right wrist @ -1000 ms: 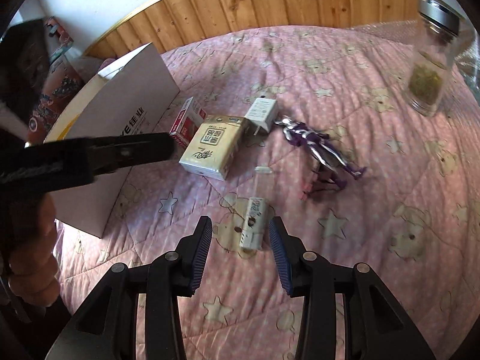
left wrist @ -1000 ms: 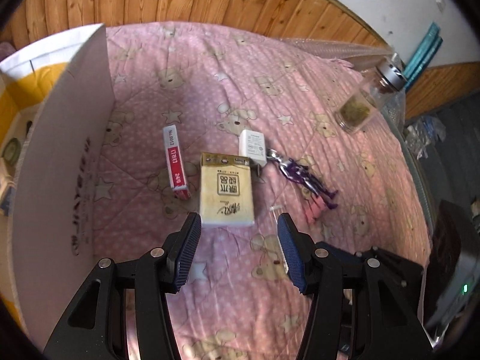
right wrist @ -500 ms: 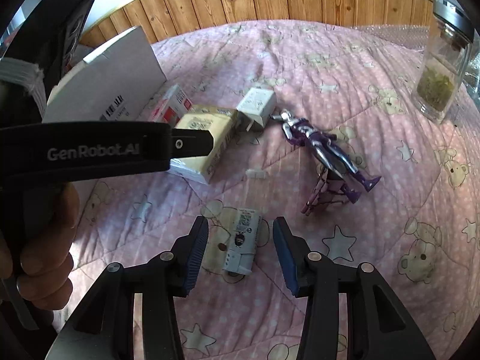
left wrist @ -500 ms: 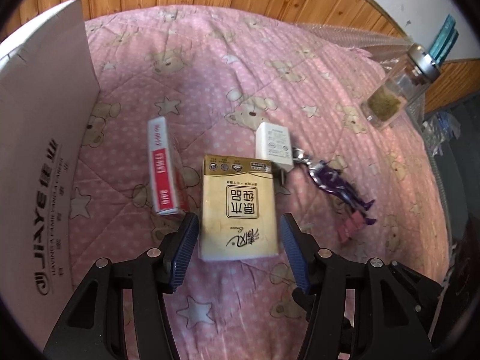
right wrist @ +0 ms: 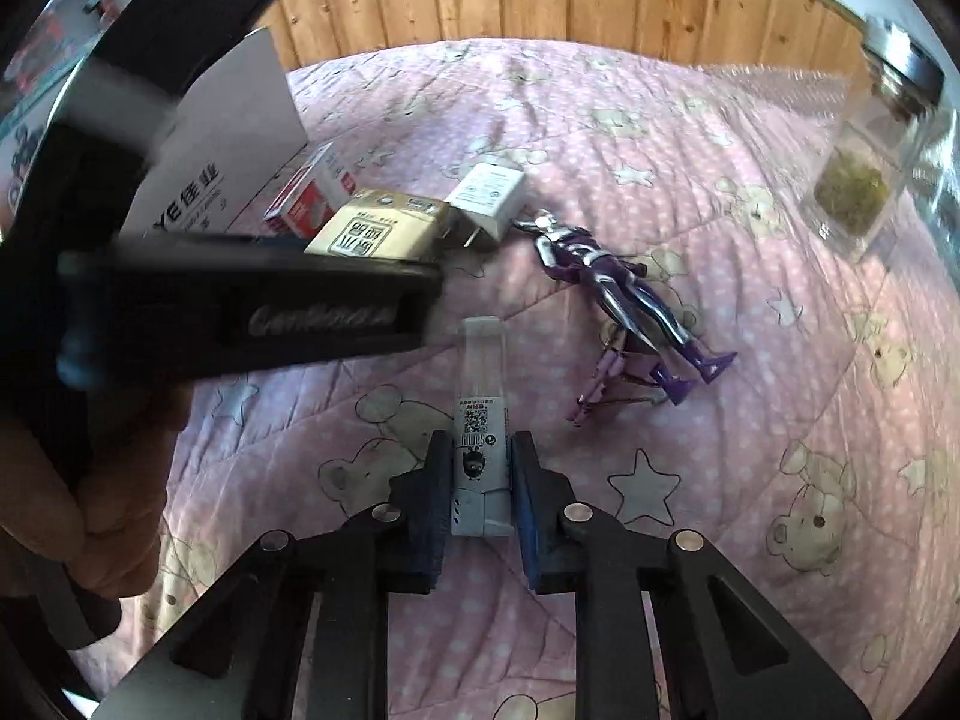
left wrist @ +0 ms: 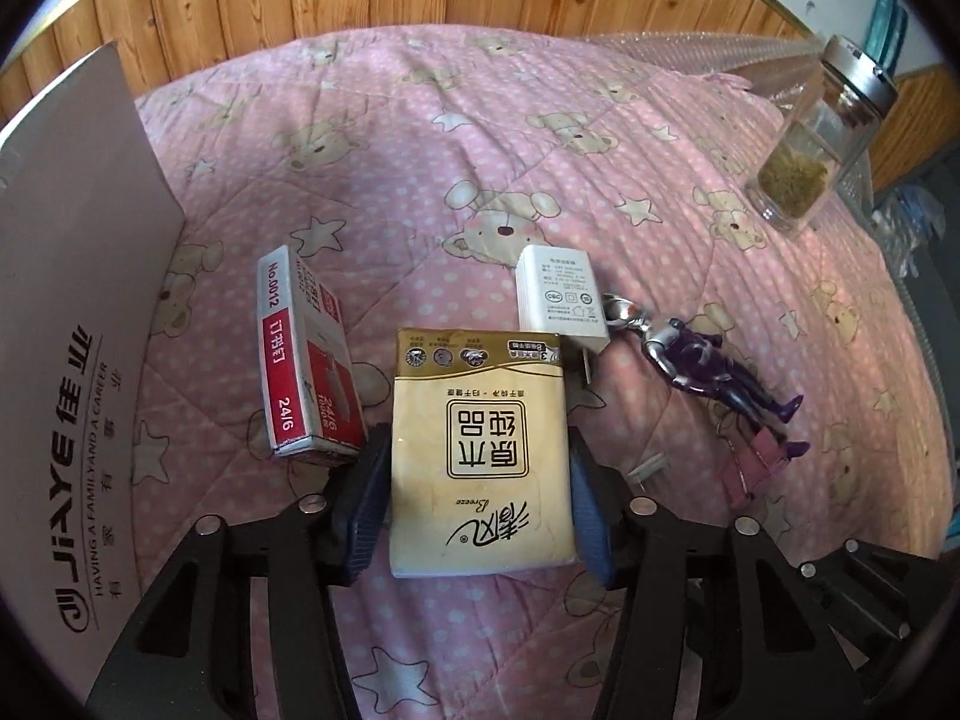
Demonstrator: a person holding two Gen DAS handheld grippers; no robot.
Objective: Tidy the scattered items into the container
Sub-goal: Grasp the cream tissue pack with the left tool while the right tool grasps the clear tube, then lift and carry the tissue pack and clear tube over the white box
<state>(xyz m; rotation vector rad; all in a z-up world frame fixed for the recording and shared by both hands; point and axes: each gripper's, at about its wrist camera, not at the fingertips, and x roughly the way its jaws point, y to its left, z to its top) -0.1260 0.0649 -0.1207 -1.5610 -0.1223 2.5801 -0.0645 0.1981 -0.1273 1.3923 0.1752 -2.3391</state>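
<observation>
Left wrist view: left gripper (left wrist: 479, 495) straddles the yellow tissue pack (left wrist: 478, 456), one blue pad along each long side. Pads look to be at the pack's edges, touching or nearly so; cannot tell whether the squeeze is on yet. Pack lies flat on the pink bear-print quilt (left wrist: 480, 138). Red staple box (left wrist: 306, 360) sits just left of it, white charger (left wrist: 561, 300) at its far right corner, purple figure (left wrist: 714, 369) beyond the charger. White cardboard box (left wrist: 66, 324), the container by my reading, stands at the left edge, close by. Glass jar (left wrist: 816, 138) well apart, far right.

Right wrist view: right gripper (right wrist: 482, 495) has its fingers pressed against both sides of a small white labelled tube (right wrist: 482, 420), clamped on its near end; clear cap end points away. Tube seems low over the quilt, contact underneath not readable. Left tool crosses this view, blurred.

Step in hand, as I judge it: both tools picking at once, right ahead of left. Nothing visibly in the box.

Next calls for: firm closure on the pack, which is soft and may buckle, then lift clear of the staple box and carry left over the cardboard wall. Tube has the longer trip across.
</observation>
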